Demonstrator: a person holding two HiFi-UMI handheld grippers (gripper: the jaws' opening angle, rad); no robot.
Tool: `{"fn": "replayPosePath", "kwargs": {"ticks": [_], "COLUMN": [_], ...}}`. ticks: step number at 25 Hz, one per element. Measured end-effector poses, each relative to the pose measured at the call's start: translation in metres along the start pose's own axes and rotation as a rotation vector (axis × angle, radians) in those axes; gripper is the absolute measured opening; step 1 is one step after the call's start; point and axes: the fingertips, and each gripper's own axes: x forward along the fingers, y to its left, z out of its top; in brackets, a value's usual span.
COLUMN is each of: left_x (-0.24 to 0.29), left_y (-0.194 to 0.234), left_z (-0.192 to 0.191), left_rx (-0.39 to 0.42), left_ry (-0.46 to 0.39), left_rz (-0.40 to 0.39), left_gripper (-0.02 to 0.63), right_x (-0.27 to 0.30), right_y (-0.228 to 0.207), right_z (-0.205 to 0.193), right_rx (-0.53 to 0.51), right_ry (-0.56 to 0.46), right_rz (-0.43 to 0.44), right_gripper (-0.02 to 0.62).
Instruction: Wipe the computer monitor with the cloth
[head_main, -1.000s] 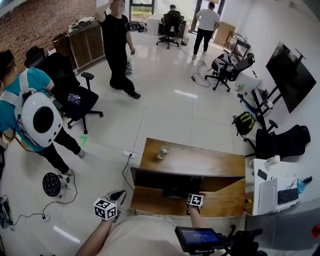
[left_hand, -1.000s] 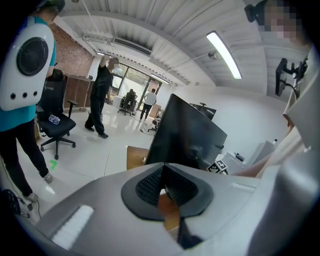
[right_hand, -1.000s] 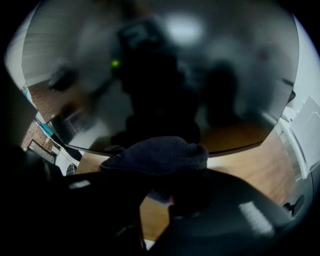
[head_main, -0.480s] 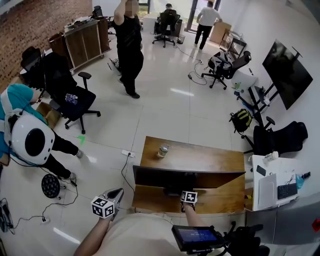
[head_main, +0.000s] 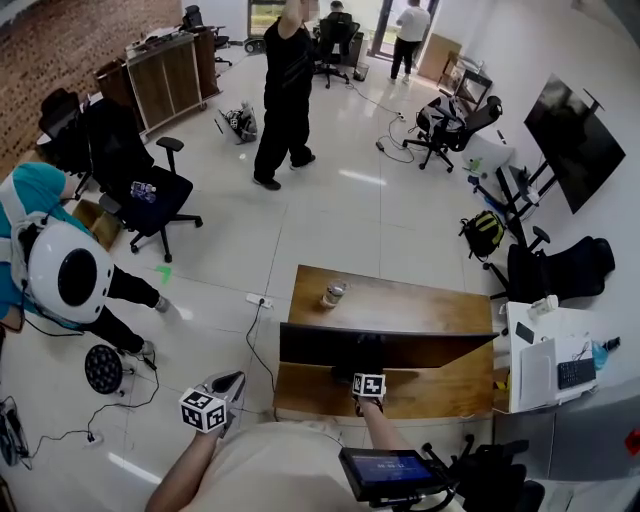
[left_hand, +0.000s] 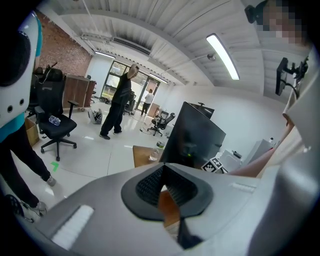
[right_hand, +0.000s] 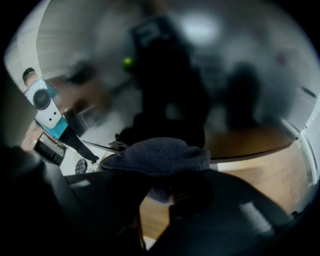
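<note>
The computer monitor (head_main: 385, 346) stands on a wooden desk (head_main: 420, 305); the head view shows its dark top edge from above. My right gripper (head_main: 367, 386) is up against its near face, shut on a dark grey cloth (right_hand: 157, 156). In the right gripper view the cloth bulges out over the right gripper (right_hand: 162, 187) and presses on the blurred, reflective monitor (right_hand: 170, 75). My left gripper (head_main: 215, 405) hangs off the desk's left side, shut and holding nothing. In the left gripper view the left gripper (left_hand: 162, 175) points toward the monitor (left_hand: 197, 137).
A glass jar (head_main: 333, 293) stands on the desk behind the monitor. A white side table (head_main: 545, 365) with a laptop and keyboard adjoins the desk's right end. A power strip (head_main: 258, 300) and cable lie on the floor at left. A person with a white backpack (head_main: 60, 270) crouches left; office chairs stand around.
My right gripper with the cloth has slid leftward along the monitor. The standing person at the back has walked right. The left gripper has barely moved.
</note>
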Motion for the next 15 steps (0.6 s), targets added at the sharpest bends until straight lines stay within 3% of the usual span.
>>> {"fn": "replayPosePath", "kwargs": {"ticks": [15], "left_x": [-0.046], "left_y": [0.042], "left_z": [-0.012], "left_rx": [-0.020], "left_ry": [-0.009], "left_rz": [0.009], "left_gripper": [0.003], "right_x": [0.018], "right_y": [0.100], "right_z": [0.010], "right_rx": [-0.054], "right_ry": [-0.003], "right_rz": [0.062], "right_gripper": [0.091]}}
